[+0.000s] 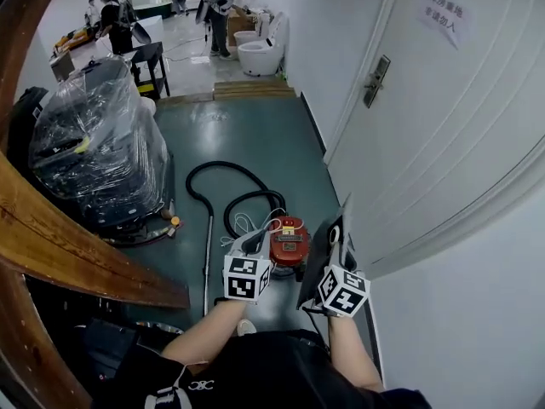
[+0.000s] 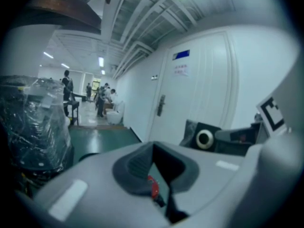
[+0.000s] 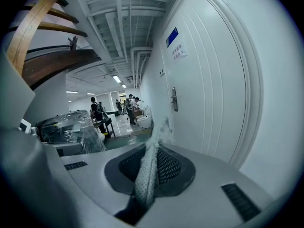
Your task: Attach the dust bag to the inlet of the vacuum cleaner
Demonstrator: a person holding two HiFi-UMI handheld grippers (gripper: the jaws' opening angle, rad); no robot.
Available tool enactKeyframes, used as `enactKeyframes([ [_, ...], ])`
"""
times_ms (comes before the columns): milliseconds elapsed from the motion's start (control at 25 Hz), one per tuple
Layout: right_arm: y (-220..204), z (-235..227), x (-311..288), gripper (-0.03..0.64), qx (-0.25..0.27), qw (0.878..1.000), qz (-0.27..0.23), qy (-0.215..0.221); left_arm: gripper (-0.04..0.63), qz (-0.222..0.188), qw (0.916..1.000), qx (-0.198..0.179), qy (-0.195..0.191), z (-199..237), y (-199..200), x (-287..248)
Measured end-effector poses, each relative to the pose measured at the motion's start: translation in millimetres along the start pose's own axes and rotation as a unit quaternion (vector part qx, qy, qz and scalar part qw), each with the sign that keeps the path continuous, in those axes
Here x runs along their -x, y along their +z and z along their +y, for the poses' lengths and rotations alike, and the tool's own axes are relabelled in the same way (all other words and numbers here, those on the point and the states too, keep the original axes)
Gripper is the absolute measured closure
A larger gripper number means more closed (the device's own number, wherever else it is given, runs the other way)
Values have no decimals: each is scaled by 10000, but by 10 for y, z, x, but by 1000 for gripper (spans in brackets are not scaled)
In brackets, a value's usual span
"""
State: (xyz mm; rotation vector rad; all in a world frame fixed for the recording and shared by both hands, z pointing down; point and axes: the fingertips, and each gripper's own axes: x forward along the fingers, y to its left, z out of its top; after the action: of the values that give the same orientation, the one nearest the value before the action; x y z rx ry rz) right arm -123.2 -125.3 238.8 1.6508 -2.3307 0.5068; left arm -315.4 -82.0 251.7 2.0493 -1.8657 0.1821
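Observation:
A small red vacuum cleaner [image 1: 289,239] lies on the green floor just ahead of me. My right gripper [image 1: 335,261] is shut on the edge of the grey dust bag [image 1: 318,261], which stands upright to the right of the vacuum. In the right gripper view the bag's woven fabric [image 3: 148,167] runs up between the closed jaws of the right gripper [image 3: 144,186]. My left gripper [image 1: 255,245] hovers at the vacuum's left side, shut and holding nothing. From the left gripper [image 2: 159,186] I see the dust bag's cardboard collar with its round hole [image 2: 205,139], and a bit of the red vacuum [image 2: 152,186] past the jaws.
The vacuum's black hose [image 1: 230,186] loops across the floor, with its metal wand [image 1: 207,262] lying to the left. A plastic-wrapped machine [image 1: 98,152] stands further left under a wooden stair rail [image 1: 68,245]. A white door [image 1: 426,118] and wall close the right side. People [image 1: 111,15] stand far down the corridor.

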Motion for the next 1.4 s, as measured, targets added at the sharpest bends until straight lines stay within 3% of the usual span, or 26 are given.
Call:
enactKeyframes([
  [440, -540, -543, -17, 597, -313, 9956, 574, -676, 598, 653, 9964, -228, -487, 24, -468, -538],
  [560, -909, -631, 144, 597, -473, 9897, 1038, -867, 598, 1227, 9898, -320, -653, -15, -857, -508],
  [720, -1506, -881, -26, 597, -717, 9803, 1524, -1035, 597, 1883, 9768, -582, -831, 0, -1421, -840],
  [1040, -2704, -1328, -547, 597, -973, 9654, 2100, -1199, 595, 2630, 9425, -1316, -1588, -76, -2509, -1808],
  [1120, -2993, -1390, -669, 597, -974, 9629, 2201, -1223, 532, 2783, 9305, -1593, -1768, -96, -2781, -2046],
  [1240, -3384, -1493, -858, 597, -1058, 9583, 2338, -1258, 506, 2873, 9165, -2021, -1914, -102, -3088, -2418],
  [1400, -3886, -1570, -1028, 597, -1442, 9461, 2550, -1384, 377, 2968, 8951, -2729, -1903, -5, -3430, -2852],
])
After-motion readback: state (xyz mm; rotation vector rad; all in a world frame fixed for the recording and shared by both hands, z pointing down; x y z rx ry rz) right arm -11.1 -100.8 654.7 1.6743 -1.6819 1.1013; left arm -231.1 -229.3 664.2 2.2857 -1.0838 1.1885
